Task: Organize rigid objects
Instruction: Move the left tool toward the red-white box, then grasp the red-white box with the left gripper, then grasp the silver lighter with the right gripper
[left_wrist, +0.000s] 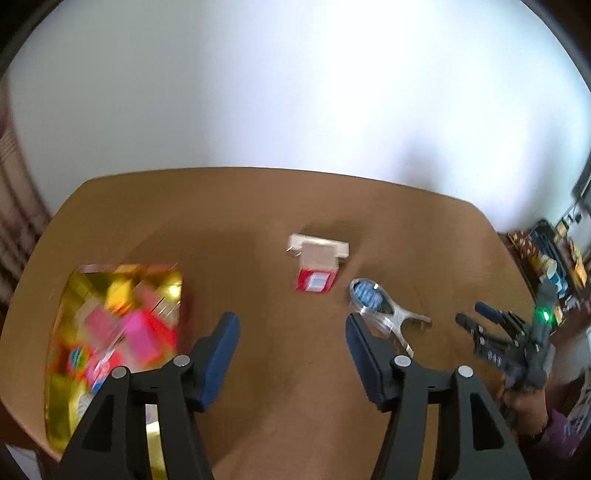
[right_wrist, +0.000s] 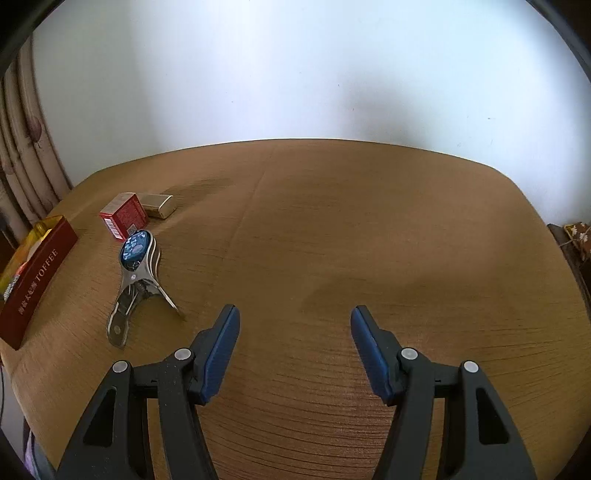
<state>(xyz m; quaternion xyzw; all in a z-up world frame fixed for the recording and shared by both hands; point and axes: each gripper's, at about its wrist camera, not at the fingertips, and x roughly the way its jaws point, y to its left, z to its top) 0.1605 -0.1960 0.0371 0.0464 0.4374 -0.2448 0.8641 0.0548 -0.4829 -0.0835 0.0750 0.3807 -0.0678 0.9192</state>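
Note:
A red toffee box (right_wrist: 35, 286) with a gold inside (left_wrist: 74, 295) stands at the table's left and holds several colourful packets (left_wrist: 125, 328). A small red box (left_wrist: 316, 278) lies mid-table, also in the right wrist view (right_wrist: 125, 214), touching a cream metal lighter-like case (left_wrist: 317, 245) (right_wrist: 159, 205). A metal clip with a blue patterned head (left_wrist: 373, 299) (right_wrist: 138, 266) lies beside them. My left gripper (left_wrist: 291, 325) is open and empty above the table, between the toffee box and the clip. My right gripper (right_wrist: 293, 319) is open and empty; it also shows in the left wrist view (left_wrist: 476, 314).
The brown wooden table (right_wrist: 351, 229) ends at a white wall behind. A curtain (right_wrist: 22, 147) hangs at the left. Cluttered shelves (left_wrist: 550, 266) stand off the table's right side.

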